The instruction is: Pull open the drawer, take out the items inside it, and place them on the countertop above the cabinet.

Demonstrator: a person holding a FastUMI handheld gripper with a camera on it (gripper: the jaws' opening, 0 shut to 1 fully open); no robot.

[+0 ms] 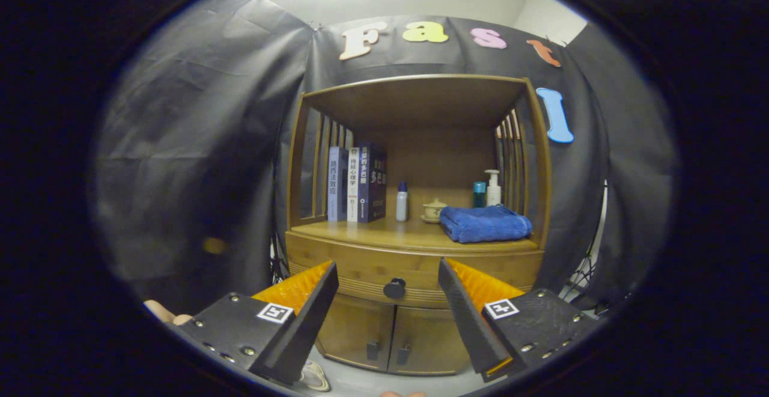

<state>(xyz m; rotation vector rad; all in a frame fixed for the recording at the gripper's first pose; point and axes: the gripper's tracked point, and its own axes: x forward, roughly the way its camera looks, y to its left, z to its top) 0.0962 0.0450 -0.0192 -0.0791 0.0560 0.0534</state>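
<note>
A staged home corner set up inside a recording booth.

We see a wooden cabinet with slatted sides standing against black cloth walls that hang in folds, with a pale ceiling above them. On its table stand a row of upright books, a small white bottle, a lidded ceramic cup, a teal bottle and a pump dispenser, with a folded blue towel lying in front of the last two. Below the table sit a closed drawer with a dark round knob and two small doors. We take the household things as domestic, the draped cloth as a mock-up.
</note>
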